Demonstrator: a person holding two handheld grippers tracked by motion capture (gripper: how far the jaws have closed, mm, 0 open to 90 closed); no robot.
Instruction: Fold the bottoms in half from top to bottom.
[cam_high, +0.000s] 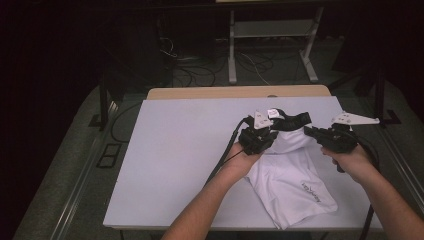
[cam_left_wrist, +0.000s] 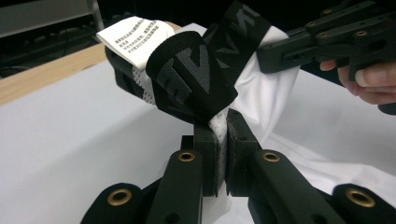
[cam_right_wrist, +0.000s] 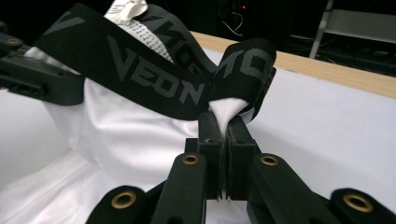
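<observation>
Tongs pinch the white shorts at their black waistband (cam_high: 292, 121), left tongs (cam_high: 263, 140) and right tongs (cam_high: 314, 134) clamped at its two ends, lifting it above the tabletop (cam_high: 175, 150) while the legs lie there crumpled, so spreading or folding looks barely begun.

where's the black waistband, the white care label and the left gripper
black waistband (cam_right_wrist: 154, 88), right gripper view, on the lettered stretch of the band
white care label (cam_left_wrist: 133, 37), left gripper view, on its printed face
left gripper (cam_left_wrist: 223, 140), left gripper view, between its fingertips, shut on the white fabric
</observation>
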